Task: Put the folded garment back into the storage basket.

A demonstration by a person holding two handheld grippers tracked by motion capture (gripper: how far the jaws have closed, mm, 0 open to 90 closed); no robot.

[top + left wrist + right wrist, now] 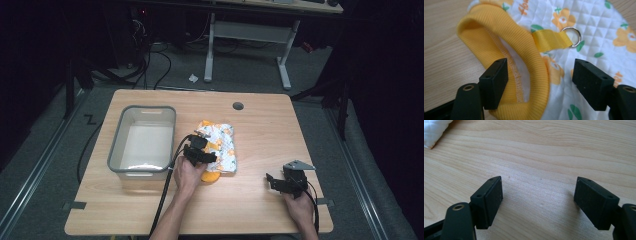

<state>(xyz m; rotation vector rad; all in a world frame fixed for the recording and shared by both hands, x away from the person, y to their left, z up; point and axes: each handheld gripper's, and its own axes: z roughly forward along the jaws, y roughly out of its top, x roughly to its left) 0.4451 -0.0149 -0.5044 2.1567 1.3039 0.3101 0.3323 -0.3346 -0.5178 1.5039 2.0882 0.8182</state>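
A small quilted white garment [221, 145] with orange flowers and yellow ribbed trim lies at the middle of the wooden table [260, 125]. In the left gripper view its yellow ribbed collar [524, 57] stands up between the two black jaws, with a yellow strap and metal ring [571, 37] just beyond. My left gripper [199, 150] sits over the garment's near left edge, open, its jaws on either side of the collar. My right gripper [285, 182] rests low near the table's front right, open, with bare wood [539, 182] between its jaws. A white corner of the garment [434, 132] shows far off.
A grey plastic tub [142, 142] with a white inside stands left of the garment, close to my left hand. A round cable hole [238, 106] lies at the table's back. A desk frame and cables stand on the floor beyond.
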